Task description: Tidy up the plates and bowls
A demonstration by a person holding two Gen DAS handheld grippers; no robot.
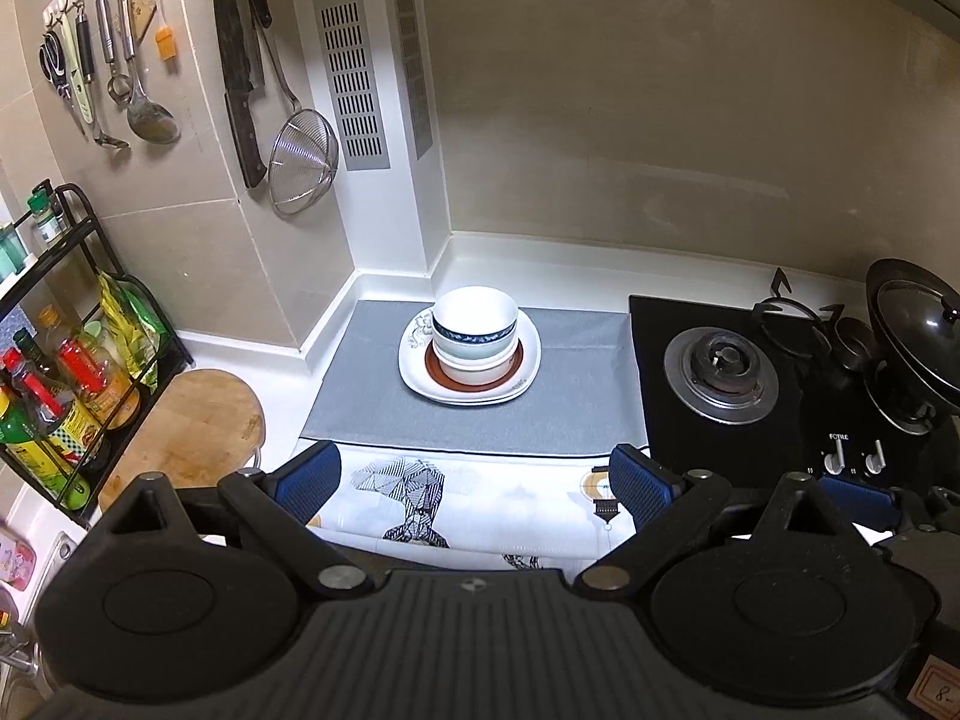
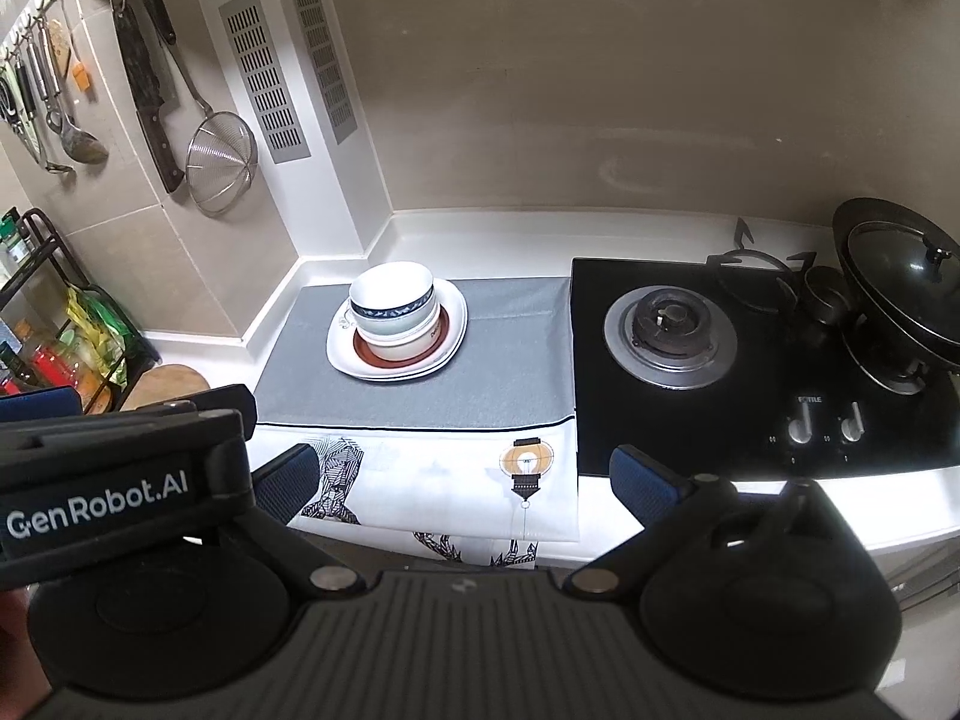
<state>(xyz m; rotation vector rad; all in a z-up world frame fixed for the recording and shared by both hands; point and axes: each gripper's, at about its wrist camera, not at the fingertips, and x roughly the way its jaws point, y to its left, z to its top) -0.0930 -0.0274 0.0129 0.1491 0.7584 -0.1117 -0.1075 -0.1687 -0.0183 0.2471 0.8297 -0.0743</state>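
Sitting on grey mat (image 1: 480,420), near the back corner of white counter (image 1: 540,258): one stack of dishes. Counted from above: bowl with blue band (image 1: 475,317), a second bowl (image 1: 474,367) nested beneath, possibly a third between, hard to tell; below, one brown-rimmed plate (image 1: 516,366) on white square plates (image 1: 468,393), apparently two. Hovering well short of the stack: left gripper (image 1: 474,483) and right gripper (image 2: 465,477), each spread wide, nothing between the blue pads. Beside the mat: gas hob (image 2: 750,360), two knobs (image 2: 828,423), one lidded wok (image 2: 900,288).
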